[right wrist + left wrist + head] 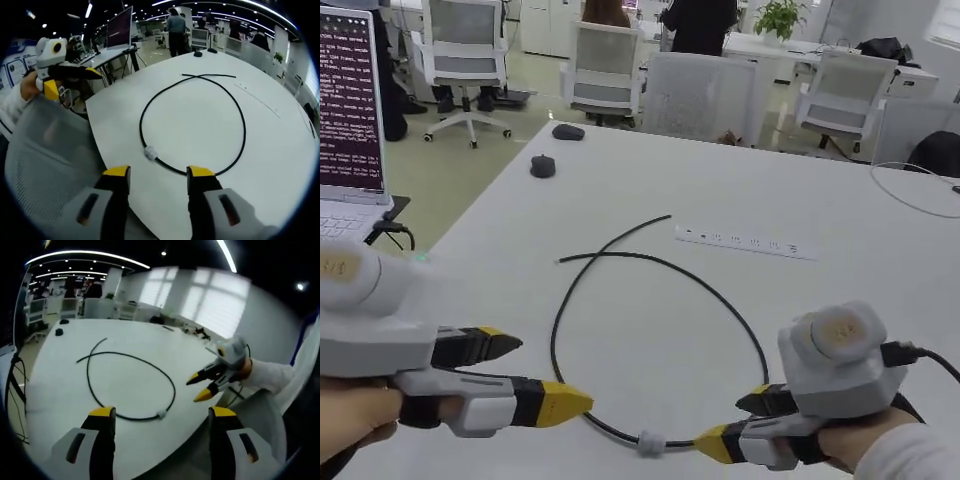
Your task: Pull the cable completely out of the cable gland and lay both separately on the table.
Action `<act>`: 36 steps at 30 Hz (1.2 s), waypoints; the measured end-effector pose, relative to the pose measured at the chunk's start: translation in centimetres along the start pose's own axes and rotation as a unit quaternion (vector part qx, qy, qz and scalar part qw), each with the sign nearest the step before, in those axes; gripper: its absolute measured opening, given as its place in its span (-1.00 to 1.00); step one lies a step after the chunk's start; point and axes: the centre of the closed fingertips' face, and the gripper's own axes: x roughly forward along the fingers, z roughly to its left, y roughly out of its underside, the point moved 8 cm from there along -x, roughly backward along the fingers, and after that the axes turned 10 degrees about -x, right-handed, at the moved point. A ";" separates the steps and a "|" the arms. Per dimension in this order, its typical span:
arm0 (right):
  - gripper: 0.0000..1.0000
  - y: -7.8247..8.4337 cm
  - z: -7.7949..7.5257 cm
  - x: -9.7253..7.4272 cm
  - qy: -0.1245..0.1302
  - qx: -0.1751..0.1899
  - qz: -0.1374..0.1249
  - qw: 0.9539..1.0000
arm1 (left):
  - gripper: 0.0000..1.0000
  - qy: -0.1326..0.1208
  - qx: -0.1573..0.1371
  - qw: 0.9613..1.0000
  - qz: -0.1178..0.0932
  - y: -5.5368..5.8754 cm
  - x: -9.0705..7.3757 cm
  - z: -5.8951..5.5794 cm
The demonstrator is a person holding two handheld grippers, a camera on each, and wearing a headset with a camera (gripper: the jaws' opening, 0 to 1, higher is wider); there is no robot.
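At the left edge, the left gripper [545, 375] hovers over the near side of the white table [820, 180], its yellow-tipped jaws apart and holding nothing. Between the grippers lies a thin black cable [553, 335], curled into one wide loop with its ends crossing at the far side. A small pale gland [651, 442] sits threaded on the loop's near stretch. Just right of it, the right gripper [725, 425] is likewise spread and empty.
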 end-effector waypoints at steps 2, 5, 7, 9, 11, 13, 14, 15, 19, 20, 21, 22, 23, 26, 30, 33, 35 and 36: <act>-0.10 0.0 -0.2 0.2 -0.004 -0.008 -0.002 1.000 | 0.52 0.000 -0.004 1.000 0.000 0.2 -0.1 0.0; -0.16 0.1 -0.4 0.8 -0.016 -0.021 0.001 1.000 | 0.51 -0.002 -0.004 1.000 0.000 0.3 -0.2 -0.1; -0.20 0.3 -0.5 1.3 -0.020 -0.043 0.006 0.999 | 0.50 -0.001 -0.005 1.000 -0.001 0.3 -0.3 -0.1; -0.33 0.5 -0.7 1.7 -0.016 -0.077 0.013 0.997 | 0.50 -0.001 -0.005 1.000 0.000 0.4 -0.4 -0.2; -0.39 0.7 -0.8 2.3 -0.020 -0.089 0.016 0.996 | 0.50 -0.002 -0.003 1.000 0.005 0.6 -0.6 -0.3; -0.37 0.8 -1.0 2.9 -0.027 -0.090 0.016 0.995 | 0.50 -0.001 -0.003 1.000 0.006 0.7 -0.8 -0.4; -0.39 1.0 -1.2 3.3 -0.031 -0.091 0.018 0.995 | 0.50 -0.001 -0.003 1.000 0.006 0.7 -0.9 -0.5; -0.40 1.0 -1.3 3.5 -0.033 -0.093 0.020 0.995 | 0.50 -0.001 -0.004 1.000 0.005 0.7 -1.0 -0.5; -0.41 1.1 -1.5 4.4 -0.046 -0.112 0.031 0.992 | 0.50 -0.008 0.002 1.000 0.008 0.8 -1.5 -0.8; -0.41 1.1 -1.5 4.6 -0.050 -0.115 0.033 0.992 | 0.49 -0.008 0.003 1.000 0.008 0.8 -1.6 -0.9; -0.41 1.1 -1.5 4.8 -0.054 -0.120 0.035 0.991 | 0.49 -0.007 0.002 1.000 0.008 0.8 -1.7 -1.0; -0.40 1.1 -1.5 5.0 -0.058 -0.122 0.037 0.990 | 0.49 -0.005 0.000 1.000 0.005 0.7 -1.8 -1.2; -0.40 1.0 -1.4 5.3 -0.063 -0.126 0.041 0.989 | 0.49 -0.004 0.000 1.000 0.004 0.7 -1.9 -1.3; -0.39 0.8 -1.1 6.2 -0.075 -0.135 0.039 0.987 | 0.48 -0.004 0.008 1.000 0.002 0.6 -2.2 -1.8; -0.39 0.7 -0.7 7.5 -0.089 -0.144 0.035 0.985 | 0.48 -0.002 0.005 1.000 -0.001 0.6 -2.3 -1.9; -0.42 0.7 -0.4 8.3 -0.094 -0.153 0.037 0.983 | 0.47 -0.004 0.002 1.000 -0.002 0.7 -2.4 -1.9; -0.43 0.7 -0.3 8.8 -0.098 -0.162 0.031 0.981 | 0.47 -0.006 0.001 1.000 -0.002 0.8 -2.6 -1.8; -0.44 0.8 -0.3 8.9 -0.099 -0.163 0.031 0.981 | 0.46 -0.006 0.000 1.000 -0.003 0.8 -2.7 -1.8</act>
